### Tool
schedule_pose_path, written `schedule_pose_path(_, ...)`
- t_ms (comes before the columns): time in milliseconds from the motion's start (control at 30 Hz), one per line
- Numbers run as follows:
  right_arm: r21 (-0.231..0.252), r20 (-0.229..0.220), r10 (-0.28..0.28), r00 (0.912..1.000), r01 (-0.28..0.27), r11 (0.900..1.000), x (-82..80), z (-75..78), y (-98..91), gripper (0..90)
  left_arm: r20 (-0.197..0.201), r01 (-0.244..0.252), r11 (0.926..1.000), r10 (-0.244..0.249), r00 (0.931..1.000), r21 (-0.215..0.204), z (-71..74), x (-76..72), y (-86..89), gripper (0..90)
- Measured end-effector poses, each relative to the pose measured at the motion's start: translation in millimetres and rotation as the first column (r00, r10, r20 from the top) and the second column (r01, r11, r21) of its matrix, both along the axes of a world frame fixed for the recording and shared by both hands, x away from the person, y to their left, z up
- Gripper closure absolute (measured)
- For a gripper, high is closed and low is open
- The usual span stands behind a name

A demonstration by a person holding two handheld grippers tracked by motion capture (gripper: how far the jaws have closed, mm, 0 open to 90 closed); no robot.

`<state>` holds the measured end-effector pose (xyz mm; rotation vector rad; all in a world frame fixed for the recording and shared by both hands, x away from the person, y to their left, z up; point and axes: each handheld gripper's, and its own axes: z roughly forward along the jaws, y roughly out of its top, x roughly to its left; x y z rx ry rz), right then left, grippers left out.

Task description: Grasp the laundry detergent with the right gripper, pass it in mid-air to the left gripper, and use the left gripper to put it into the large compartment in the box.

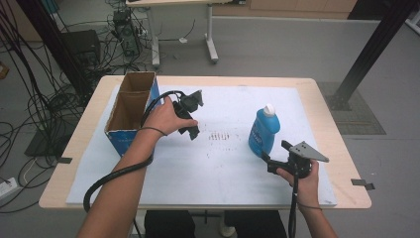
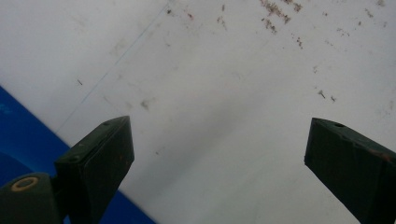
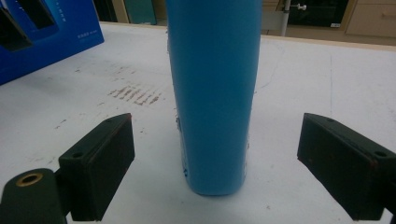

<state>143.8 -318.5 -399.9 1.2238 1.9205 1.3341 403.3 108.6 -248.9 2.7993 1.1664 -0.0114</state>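
Observation:
A blue plastic bottle point(image 1: 263, 132) with a white cap stands upright on the white mat, right of centre. My right gripper point(image 1: 270, 159) sits low just in front of it, jaws open and pointed at its base. In the right gripper view the bottle point(image 3: 214, 93) rises between the two spread jaws, with a gap on each side. My left gripper point(image 1: 190, 130) hangs over the mat beside the open cardboard box point(image 1: 130, 110), pointing down. Its jaws are open over bare mat in the left gripper view, with the box's blue side point(image 2: 18, 135) at the lower left.
The box point(image 3: 51, 32) has a brown inside and blue outer walls and stands at the left of the white mat point(image 1: 218, 163). Reddish scuff marks point(image 1: 220, 136) lie mid-mat. Beyond the table are a desk frame, black posts and loose cables on the floor.

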Motion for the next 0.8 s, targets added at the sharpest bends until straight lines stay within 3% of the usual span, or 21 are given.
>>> schedule_pose_path(800, 0.006, 0.003, 0.000, 1.0000, 0.000, 1.0000, 1.5, -4.9, 2.9, 10.8, -0.001, -0.008, 0.9999, 0.008, 1.0000, 0.013, -2.1, 1.1, 1.9, 8.5)
